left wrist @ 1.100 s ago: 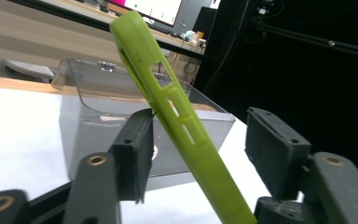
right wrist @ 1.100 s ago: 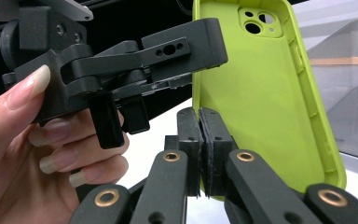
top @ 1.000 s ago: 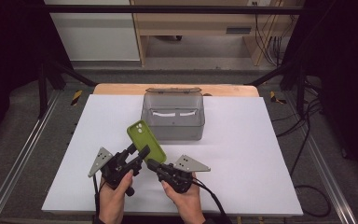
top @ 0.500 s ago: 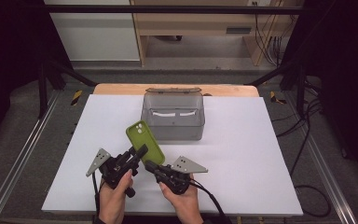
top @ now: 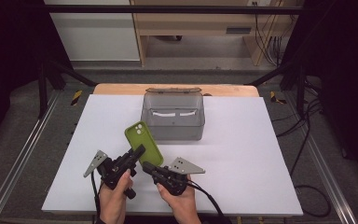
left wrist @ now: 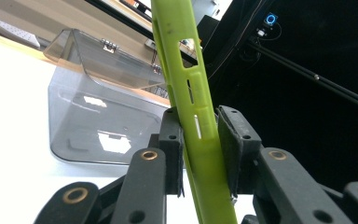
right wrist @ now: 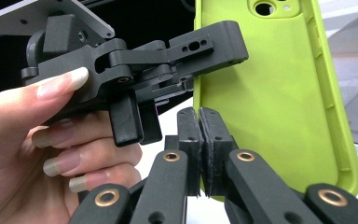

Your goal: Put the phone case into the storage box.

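Between your two hands, above the white table (top: pixel 261 140), your left gripper (left wrist: pixel 200 140) has just been closing and now pinches the edge of the green phone case (top: pixel 142 142). Your right gripper (right wrist: pixel 200 149) is clenched on its lower rim. That case is soft, matte, with round corners and a camera cutout. Just behind stands a smoky clear plastic box (top: pixel 172 119), hinged lid raised.

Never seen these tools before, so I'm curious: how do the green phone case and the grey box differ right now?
The case is bright opaque green; the box is see-through smoky grey. The case is thin and flat; the box is deep and bulky. The case is held up off the table by the left claw and right claw; the box sits untouched, lid open. Both look like plastic.
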Motion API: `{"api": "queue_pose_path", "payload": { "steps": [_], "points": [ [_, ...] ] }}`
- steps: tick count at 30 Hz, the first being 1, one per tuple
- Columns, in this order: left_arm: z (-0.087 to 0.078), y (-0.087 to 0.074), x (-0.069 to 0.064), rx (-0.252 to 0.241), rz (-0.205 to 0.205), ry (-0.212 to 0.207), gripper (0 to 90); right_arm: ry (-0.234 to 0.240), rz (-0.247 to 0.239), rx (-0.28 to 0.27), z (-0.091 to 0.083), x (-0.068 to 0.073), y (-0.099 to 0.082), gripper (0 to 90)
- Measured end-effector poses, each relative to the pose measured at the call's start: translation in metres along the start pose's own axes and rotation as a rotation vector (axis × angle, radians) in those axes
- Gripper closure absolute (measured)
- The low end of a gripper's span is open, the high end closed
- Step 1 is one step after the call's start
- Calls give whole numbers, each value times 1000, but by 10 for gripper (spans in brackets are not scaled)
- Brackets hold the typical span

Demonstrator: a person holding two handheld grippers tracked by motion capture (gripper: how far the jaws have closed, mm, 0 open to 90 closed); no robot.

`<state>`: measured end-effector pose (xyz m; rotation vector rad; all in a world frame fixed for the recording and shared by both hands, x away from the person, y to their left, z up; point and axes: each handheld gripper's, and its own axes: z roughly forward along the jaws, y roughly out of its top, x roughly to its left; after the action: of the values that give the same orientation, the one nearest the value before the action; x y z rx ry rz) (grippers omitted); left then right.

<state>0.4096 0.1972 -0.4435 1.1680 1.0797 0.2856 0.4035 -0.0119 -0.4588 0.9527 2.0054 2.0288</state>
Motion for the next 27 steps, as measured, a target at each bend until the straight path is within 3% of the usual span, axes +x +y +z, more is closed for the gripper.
{"api": "queue_pose_path", "payload": {
  "steps": [9,13,16,20,23,27],
  "points": [
    [-3,-1,-1,-5,-15,7,757,-1,5,7,4,3,-4,881],
    [-5,-2,-2,-8,0,26,770,-5,-12,15,6,4,-6,879],
    [-6,-2,0,-14,-17,22,771,1,-23,15,8,3,-6,872],
    [-8,1,5,-26,-19,43,773,-2,-52,9,5,3,-3,773],
    [-11,4,11,-34,-13,68,773,-34,-77,8,1,-2,1,718],
    [-14,8,16,-42,-6,104,773,-90,-97,30,-1,-9,3,580]
  ]
}}
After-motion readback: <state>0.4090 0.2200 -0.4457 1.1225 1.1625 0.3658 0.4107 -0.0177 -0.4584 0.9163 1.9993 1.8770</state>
